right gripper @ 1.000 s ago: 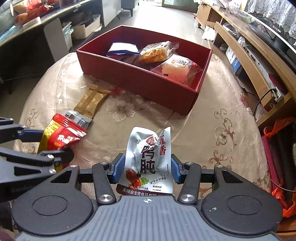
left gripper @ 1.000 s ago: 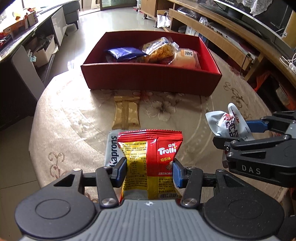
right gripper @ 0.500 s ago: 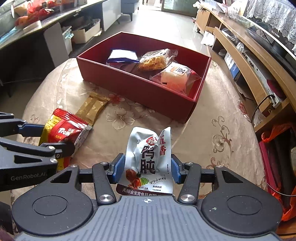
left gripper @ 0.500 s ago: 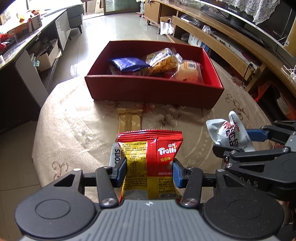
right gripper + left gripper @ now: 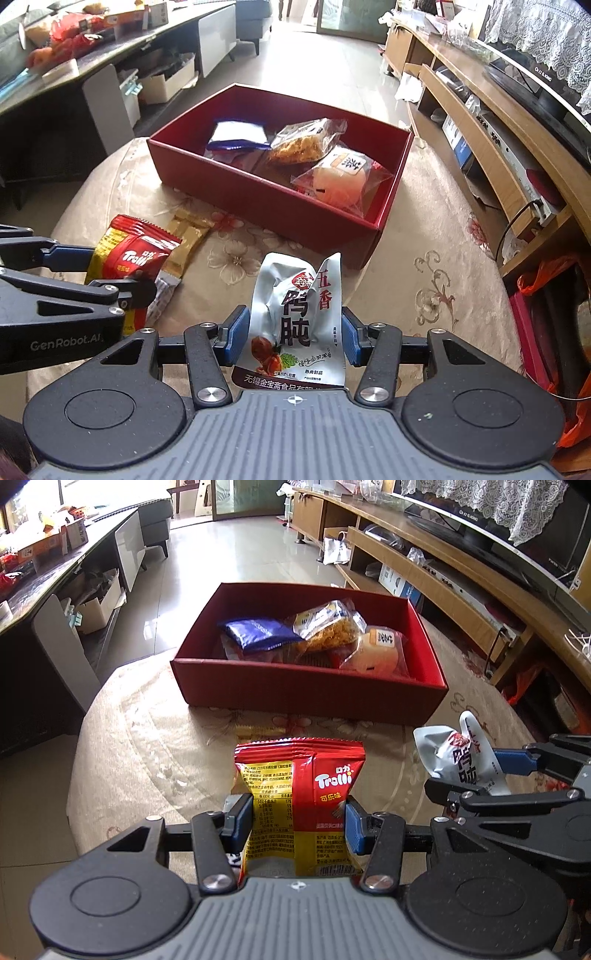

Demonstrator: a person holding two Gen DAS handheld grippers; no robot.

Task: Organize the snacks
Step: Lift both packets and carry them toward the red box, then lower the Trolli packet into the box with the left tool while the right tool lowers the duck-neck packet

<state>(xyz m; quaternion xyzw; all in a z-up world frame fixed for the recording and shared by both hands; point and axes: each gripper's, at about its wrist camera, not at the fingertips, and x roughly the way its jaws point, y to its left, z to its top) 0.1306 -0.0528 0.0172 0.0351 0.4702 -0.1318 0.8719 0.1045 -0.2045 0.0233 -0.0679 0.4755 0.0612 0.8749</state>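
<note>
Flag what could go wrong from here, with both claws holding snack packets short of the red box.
1. The left claw pinches the red Trolli bag near its lower half; the soft bag could slip or flop on the way.
2. The right claw carries the silver pouch close beside the left; both heading for the red box might collide.
3. The box already holds three packets, so new ones may pile unevenly.

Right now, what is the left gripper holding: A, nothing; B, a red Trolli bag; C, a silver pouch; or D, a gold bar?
B: the left gripper has its jaws shut on the red Trolli bag, while the silver pouch sits in the right gripper and the gold bar lies on the table.
</note>
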